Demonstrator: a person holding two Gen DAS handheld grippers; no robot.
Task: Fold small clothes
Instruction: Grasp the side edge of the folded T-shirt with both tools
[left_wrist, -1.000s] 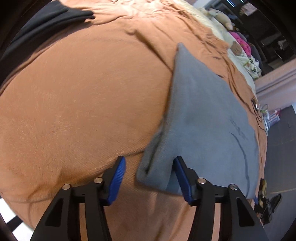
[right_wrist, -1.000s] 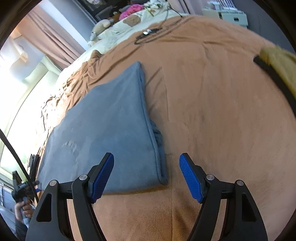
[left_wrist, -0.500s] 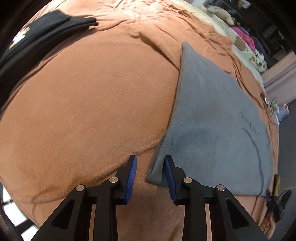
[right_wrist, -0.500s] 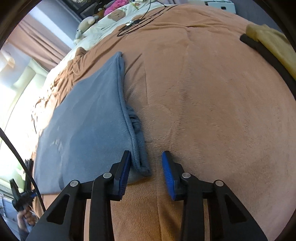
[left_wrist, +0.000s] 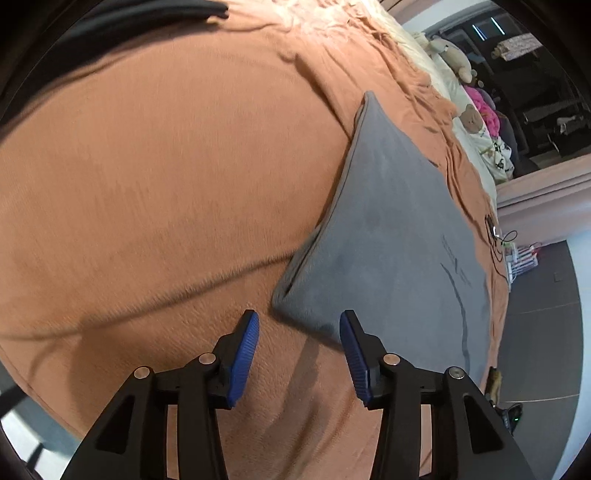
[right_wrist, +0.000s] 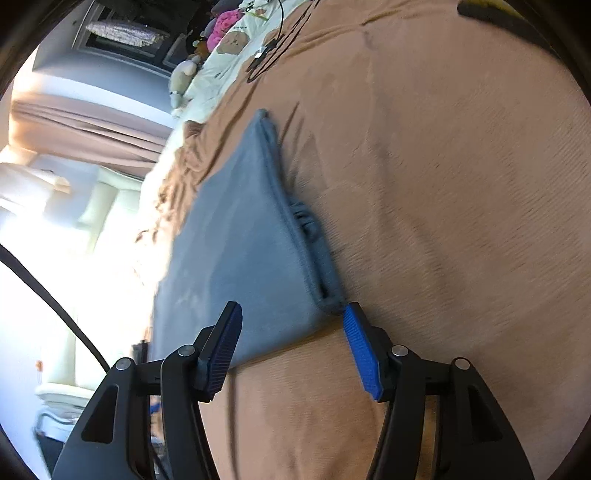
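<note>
Both grippers reopened, grey garment (left_wrist: 388, 236) print illegible

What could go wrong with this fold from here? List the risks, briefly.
1. Both tongs have just been opening. The left tongs sit just short of the grey garment, so closing now may miss the corner or catch the orange blanket too.
2. Bunched layers along the edge near the right tongs could be pinched unevenly, leaving a crooked fold.
</note>
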